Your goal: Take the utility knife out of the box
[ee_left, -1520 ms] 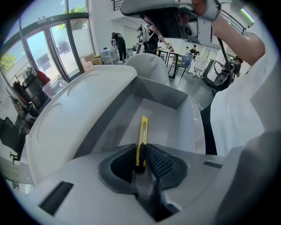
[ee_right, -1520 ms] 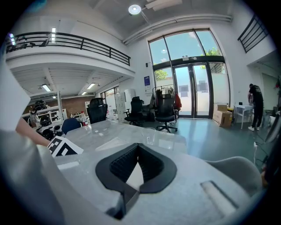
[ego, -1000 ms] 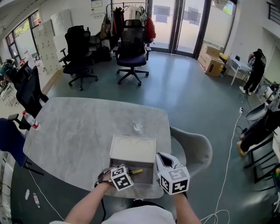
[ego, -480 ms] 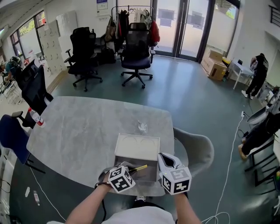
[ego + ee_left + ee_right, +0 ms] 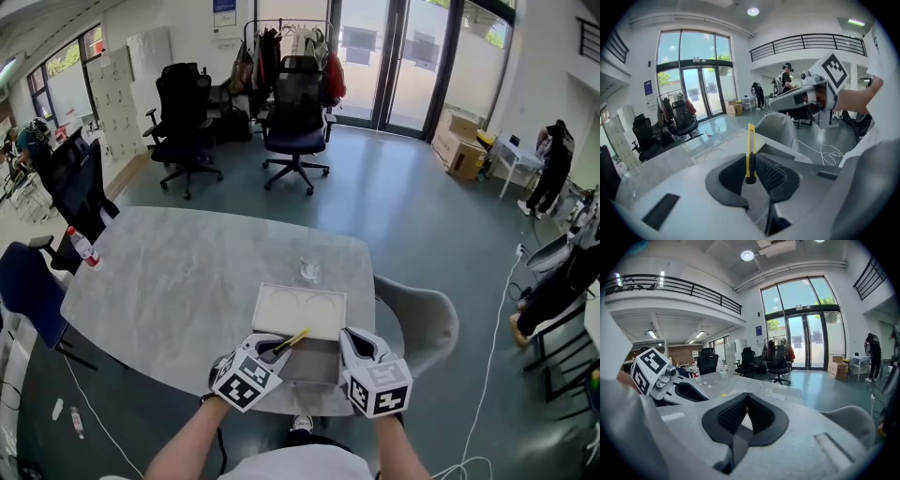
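The open white box (image 5: 302, 360) sits at the table's near edge, its lid (image 5: 300, 311) folded back. My left gripper (image 5: 275, 352) is shut on the yellow utility knife (image 5: 291, 341) and holds it above the box's left part, blade end pointing up and away. In the left gripper view the knife (image 5: 750, 151) stands upright between the pads of the left gripper (image 5: 752, 171). My right gripper (image 5: 352, 339) is at the box's right wall. In its own view the right gripper (image 5: 746, 399) has its tips together; whether they pinch the wall is unclear.
The grey table (image 5: 187, 272) carries a clear glass (image 5: 310, 272) beyond the box and a water bottle (image 5: 82, 246) at its far left edge. A grey chair (image 5: 422, 319) stands right of the table, and black office chairs (image 5: 295, 117) stand on the floor beyond.
My left gripper has risen out of the box with the knife and turned, so the knife now points up instead of lying low inside. The right gripper has barely shifted.
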